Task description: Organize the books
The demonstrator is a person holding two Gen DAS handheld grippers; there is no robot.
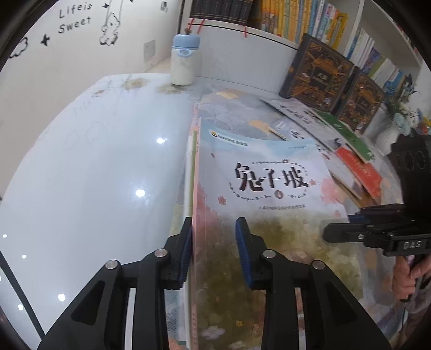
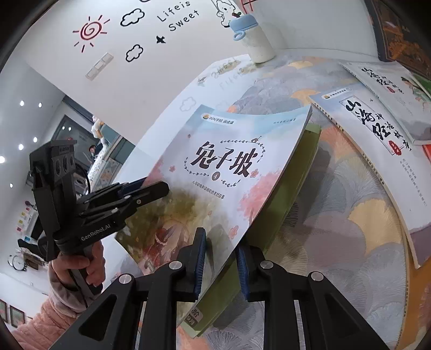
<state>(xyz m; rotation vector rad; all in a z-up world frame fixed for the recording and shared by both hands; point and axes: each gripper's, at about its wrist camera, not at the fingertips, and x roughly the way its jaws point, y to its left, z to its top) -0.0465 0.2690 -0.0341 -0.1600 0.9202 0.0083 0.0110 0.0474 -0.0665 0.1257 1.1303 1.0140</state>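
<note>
A pastel book with black characters on its cover [image 1: 269,183] [image 2: 223,161] tops a thin stack, with a green book [image 2: 293,172] under it, low over the patterned mat [image 2: 336,215]. My left gripper [image 1: 214,242] [image 2: 150,188] straddles the stack's spine edge. One pad lies against the stack's side; the other stands off the cover, so the jaws are open. My right gripper [image 2: 221,261] [image 1: 338,226] is shut on the stack's opposite edge, one pad on the pastel cover, the other under the green book.
A bottle with a blue lid [image 1: 184,60] stands at the table's back. Loose books [image 2: 377,140] and a red book [image 1: 361,169] lie on the mat to the right. Dark ornate books [image 1: 317,72] lean on the bookshelf [image 1: 296,21]. A white vase [image 1: 388,134] stands far right.
</note>
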